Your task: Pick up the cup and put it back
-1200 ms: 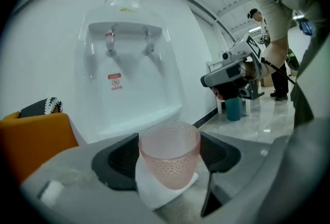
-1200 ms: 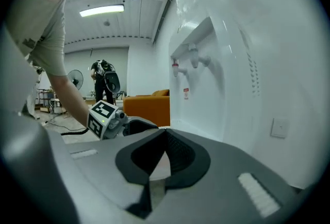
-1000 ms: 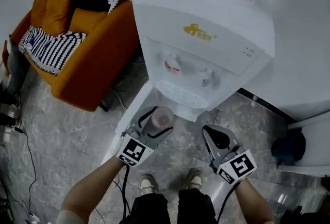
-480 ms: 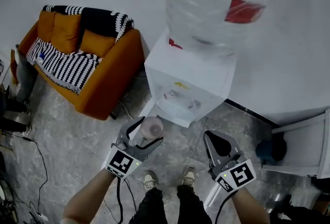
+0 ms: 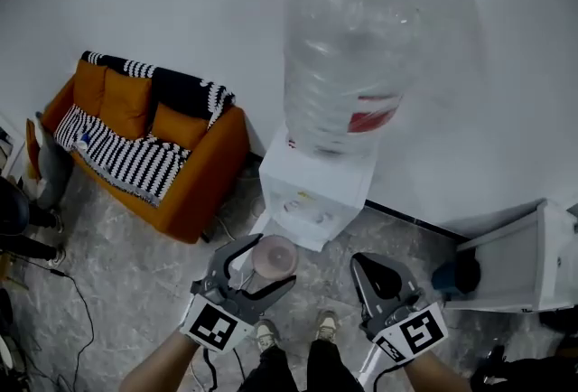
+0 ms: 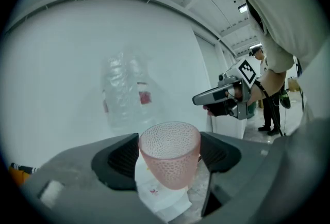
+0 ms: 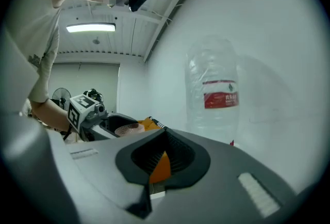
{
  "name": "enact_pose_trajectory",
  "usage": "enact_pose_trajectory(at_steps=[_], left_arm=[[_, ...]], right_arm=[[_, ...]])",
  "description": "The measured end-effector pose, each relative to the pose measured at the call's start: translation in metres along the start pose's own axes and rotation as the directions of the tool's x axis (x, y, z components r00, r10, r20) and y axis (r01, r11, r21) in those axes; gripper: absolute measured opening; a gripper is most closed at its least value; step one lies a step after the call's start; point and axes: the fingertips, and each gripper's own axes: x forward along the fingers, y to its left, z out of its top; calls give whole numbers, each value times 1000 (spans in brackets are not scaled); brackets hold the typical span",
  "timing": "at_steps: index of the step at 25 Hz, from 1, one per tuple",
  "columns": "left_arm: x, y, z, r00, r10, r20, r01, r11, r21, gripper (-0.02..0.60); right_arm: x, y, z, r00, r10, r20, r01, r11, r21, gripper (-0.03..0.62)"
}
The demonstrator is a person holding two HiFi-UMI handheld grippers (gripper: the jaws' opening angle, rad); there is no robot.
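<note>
A pink dimpled cup [image 5: 275,255] sits upright between the jaws of my left gripper [image 5: 273,262], which is shut on it, one pad on each side. In the left gripper view the cup [image 6: 170,158] fills the gap between the dark pads, with the water bottle behind it. My right gripper [image 5: 366,266] is held level beside it on the right, shut and empty. From the right gripper view, the cup [image 7: 129,129] shows to the left in the other gripper. Both are held in the air in front of the water dispenser [image 5: 312,196].
A large clear water bottle [image 5: 348,65] stands on the white dispenser against a white wall. An orange sofa [image 5: 153,146] with black-and-white throws is to the left. A white cabinet [image 5: 515,268] is at the right. Cables lie on the grey marble floor [image 5: 135,282].
Both grippers have risen, the cup staying in the left one. The dispenser's tap recess has dropped away below them, and the bottle on top has come fully into view.
</note>
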Motion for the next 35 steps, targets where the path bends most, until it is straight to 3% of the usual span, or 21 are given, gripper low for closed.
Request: enact_pose_trajectory(at_steps=[6,11,15,19,23,35], left_arm=[[-41,16,82,999,34,25,-35,998,46,379],[-70,16,118,994,92,57,-93,996,15,379],[-89,12,119,990,140,14,-138,987,-76,379],[-97,7,120,983,186,13,-185,982,-39,376],[-100,0,121,978,205,33,-202,975,-92,373],[-99,0,122,975,220,41,-212,967,-144,371]], right_arm=[[-26,25,87,999,0,39,0,1000,20,3],[-39,38,126,997,13,72,-14,1000,26,3],[-45,50,136,998,22,58,-24,999,31,3],[-51,68,143,997,57,42,-59,997,47,3],[-52,74,146,995,87,56,-92,990,107,3],[-48,59,129,995,96,21,-98,987,131,3]])
